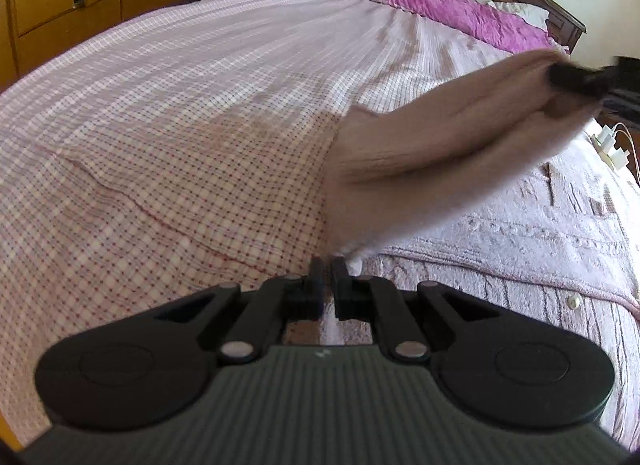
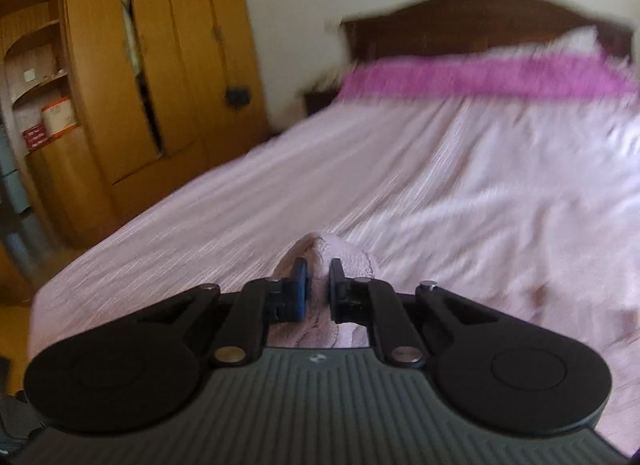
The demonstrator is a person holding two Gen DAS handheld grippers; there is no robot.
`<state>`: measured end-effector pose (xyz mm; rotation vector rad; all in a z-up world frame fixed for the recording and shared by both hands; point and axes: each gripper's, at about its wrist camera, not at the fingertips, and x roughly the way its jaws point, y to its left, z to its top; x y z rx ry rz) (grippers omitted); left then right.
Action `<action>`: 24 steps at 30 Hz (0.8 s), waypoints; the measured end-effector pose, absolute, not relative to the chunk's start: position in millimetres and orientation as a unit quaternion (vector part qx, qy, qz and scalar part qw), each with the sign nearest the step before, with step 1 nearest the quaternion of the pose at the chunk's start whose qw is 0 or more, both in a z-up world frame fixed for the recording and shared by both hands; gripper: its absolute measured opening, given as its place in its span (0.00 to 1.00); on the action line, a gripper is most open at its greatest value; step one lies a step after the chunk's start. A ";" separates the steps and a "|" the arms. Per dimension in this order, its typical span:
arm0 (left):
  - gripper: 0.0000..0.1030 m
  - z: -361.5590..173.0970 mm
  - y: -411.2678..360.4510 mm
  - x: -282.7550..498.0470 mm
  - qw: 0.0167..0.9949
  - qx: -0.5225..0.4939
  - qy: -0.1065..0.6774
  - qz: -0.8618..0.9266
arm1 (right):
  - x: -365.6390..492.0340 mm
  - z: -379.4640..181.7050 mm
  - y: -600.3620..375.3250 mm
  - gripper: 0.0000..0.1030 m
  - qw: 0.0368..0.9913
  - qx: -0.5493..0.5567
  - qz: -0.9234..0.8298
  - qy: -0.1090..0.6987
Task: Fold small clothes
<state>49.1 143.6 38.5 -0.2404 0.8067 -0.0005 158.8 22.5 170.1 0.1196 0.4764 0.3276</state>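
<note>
Left tongs grip one end of a pink garment. Right tongs clamp its other end above the bed.

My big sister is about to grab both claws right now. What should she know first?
Left claw: shut on one end of the pink garment.
Right claw: shut on the other end of the same garment; the left view shows it as a dark tip at the far end.
The garment is lifted and stretched between both claws above the checked bedsheet; part of it lies low on the bed.
Done: both ends gripped and raised.
Left: no finished fold shows yet. The pictures are blurred, so things are moving. Probably bring the ends together and lay it flat.
</note>
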 end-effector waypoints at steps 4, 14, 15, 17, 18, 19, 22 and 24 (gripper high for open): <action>0.08 34.9 142.0 50.7 0.912 -0.116 0.393 0.001 | 137.1 163.5 7.0 0.11 0.967 0.033 0.125 0.218; 0.08 38.6 135.9 49.7 0.913 -0.103 0.394 -0.003 | 129.9 75.2 -40.2 0.13 0.935 0.091 0.081 0.334; 0.08 39.9 135.6 49.4 0.914 -0.101 0.394 -0.004 | 129.8 71.4 -42.6 0.14 0.932 0.096 0.084 0.339; 0.08 42.1 136.0 48.7 0.914 -0.099 0.393 -0.005 | 130.2 69.5 -47.6 0.21 0.928 0.107 0.087 0.345; 0.08 44.2 136.9 48.3 0.914 -0.099 0.393 -0.006 | 128.8 71.1 -48.3 0.31 0.929 0.108 0.086 0.345; 0.08 45.7 137.2 47.8 0.914 -0.100 0.393 -0.007 | 126.8 75.1 -47.5 0.36 0.931 0.105 0.080 0.341; 0.08 49.7 136.4 46.0 0.915 -0.099 0.391 -0.010 | 110.7 94.7 -36.5 0.55 0.945 0.082 0.077 0.307; 0.08 51.8 135.2 44.7 0.915 -0.096 0.391 -0.008 | 106.2 106.5 -27.2 0.62 0.948 0.073 0.098 0.293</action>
